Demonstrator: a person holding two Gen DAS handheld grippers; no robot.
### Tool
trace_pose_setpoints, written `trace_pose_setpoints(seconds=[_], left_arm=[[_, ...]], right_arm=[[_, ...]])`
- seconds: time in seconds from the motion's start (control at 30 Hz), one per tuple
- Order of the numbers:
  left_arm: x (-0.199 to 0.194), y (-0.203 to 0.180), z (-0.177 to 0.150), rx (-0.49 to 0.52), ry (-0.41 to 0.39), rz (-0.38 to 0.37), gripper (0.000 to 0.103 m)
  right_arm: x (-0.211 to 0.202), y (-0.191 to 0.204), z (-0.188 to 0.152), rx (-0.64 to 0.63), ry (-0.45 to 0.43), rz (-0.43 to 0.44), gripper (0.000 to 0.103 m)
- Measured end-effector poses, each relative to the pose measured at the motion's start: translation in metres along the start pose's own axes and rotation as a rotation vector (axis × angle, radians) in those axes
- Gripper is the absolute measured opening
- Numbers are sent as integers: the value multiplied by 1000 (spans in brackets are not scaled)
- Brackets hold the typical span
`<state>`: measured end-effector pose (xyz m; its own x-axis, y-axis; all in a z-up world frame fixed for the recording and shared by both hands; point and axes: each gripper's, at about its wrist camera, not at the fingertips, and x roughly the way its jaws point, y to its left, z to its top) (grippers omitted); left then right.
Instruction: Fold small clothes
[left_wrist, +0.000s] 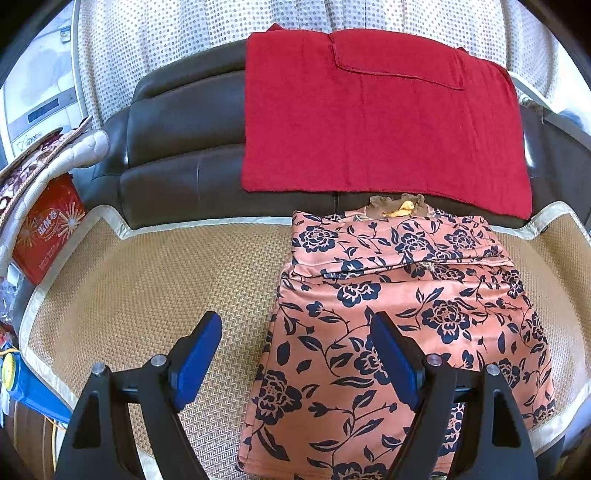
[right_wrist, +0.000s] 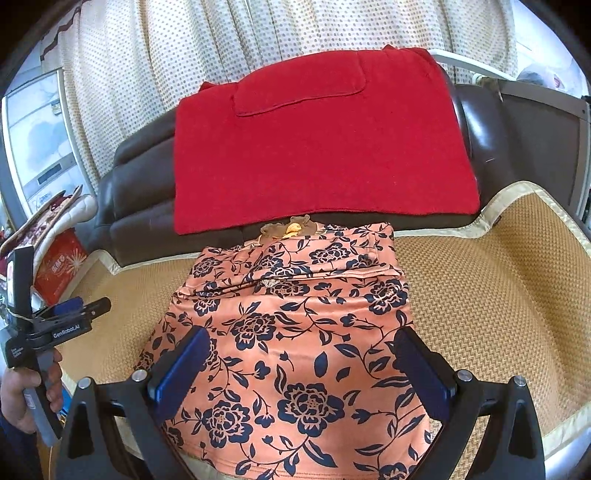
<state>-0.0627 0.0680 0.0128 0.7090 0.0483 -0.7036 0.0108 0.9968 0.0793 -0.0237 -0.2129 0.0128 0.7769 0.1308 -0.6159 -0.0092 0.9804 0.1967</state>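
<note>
A woven straw mat (left_wrist: 147, 280) covers a sofa seat, with a dark leather backrest (left_wrist: 184, 147) and dotted curtains (right_wrist: 221, 44) behind; a red towel (left_wrist: 369, 118) hangs over the backrest. On the mat lies a salmon garment with a navy flower print (right_wrist: 295, 332), its upper part apparently already folded down across the body. The left gripper (left_wrist: 295, 354) hovers over the garment's left edge, jaws wide apart and empty; the right gripper (right_wrist: 299, 369) hangs above the middle, jaws also wide and holding nothing. The next fold probably calls for pinching the near hem. A red box (left_wrist: 44, 236) sits at the left
</note>
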Motion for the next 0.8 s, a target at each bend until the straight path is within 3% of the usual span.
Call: trace_pose_setpoints(seconds=[0.8], left_arm=[[36,0,-14,-6,88,26,83]], right_arm=[[30,-42,-19,95,79,-33,101]])
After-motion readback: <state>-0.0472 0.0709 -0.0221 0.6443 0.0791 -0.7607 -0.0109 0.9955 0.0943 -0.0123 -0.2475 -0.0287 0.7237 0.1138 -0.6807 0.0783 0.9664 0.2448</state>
